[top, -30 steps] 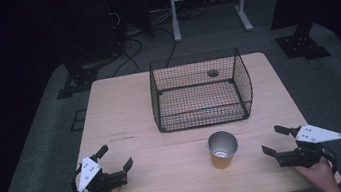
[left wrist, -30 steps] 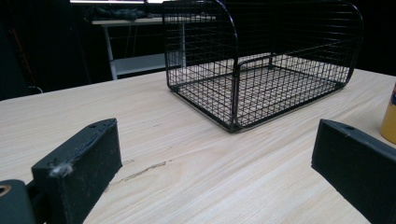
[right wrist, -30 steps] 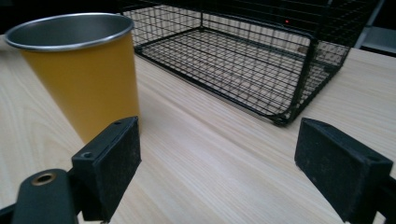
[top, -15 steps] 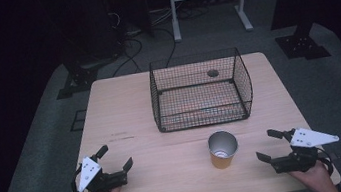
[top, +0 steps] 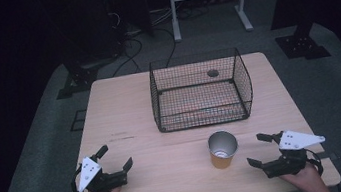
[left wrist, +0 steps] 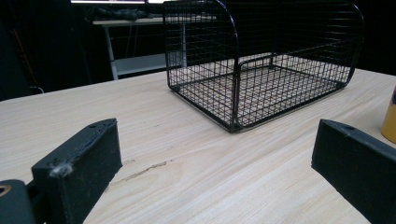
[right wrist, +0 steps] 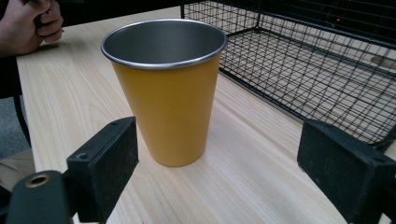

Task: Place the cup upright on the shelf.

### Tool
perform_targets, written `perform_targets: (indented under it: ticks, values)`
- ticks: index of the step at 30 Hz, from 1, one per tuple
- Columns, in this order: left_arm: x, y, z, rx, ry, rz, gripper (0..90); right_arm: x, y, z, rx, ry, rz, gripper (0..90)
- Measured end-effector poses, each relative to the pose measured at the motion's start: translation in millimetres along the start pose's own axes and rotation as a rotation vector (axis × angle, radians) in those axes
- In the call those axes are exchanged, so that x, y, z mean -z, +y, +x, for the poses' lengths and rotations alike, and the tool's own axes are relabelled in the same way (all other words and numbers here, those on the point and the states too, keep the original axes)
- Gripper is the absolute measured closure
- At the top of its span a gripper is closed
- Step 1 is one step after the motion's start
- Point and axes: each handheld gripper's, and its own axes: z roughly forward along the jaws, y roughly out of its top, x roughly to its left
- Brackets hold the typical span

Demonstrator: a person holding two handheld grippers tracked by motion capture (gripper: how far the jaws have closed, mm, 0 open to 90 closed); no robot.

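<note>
Right gripper (top: 261, 149) of mine has just been opening, jaws apart beside the upright yellow cup (right wrist: 164, 88), nothing between them; left gripper (top: 114, 157) rests open.

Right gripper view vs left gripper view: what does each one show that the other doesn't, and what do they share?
Right gripper view alone: the whole yellow cup, upright with its metal-lined mouth open, standing just ahead of the right gripper, whose jaws have just been opening with nothing between them, and the person's other hand at the far table edge. Left gripper view alone: the left gripper, jaws wide apart over bare wood, and a white shelf frame behind the table. Both: the black wire basket and the wooden table.
</note>
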Motion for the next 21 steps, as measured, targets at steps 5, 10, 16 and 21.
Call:
perform_targets:
  ticks: [5,10,16,21]
  values:
    - [0.0,0.0,0.0,0.0,0.0,0.0,0.8,-5.3,1.6,2.8,0.001,0.014,0.012,9.9]
    - [0.1,0.0,0.0,-0.001,0.001,0.0,0.8,-9.2,2.6,4.5,0.005,0.029,0.014,8.3]
    - [0.1,0.0,0.3,0.0,0.0,-0.002,0.9,-14.6,4.5,6.6,0.003,0.035,0.021,5.5]
    - [0.3,0.0,0.2,0.0,0.0,-0.002,0.8,-21.8,7.0,8.9,0.001,0.048,0.029,3.0]
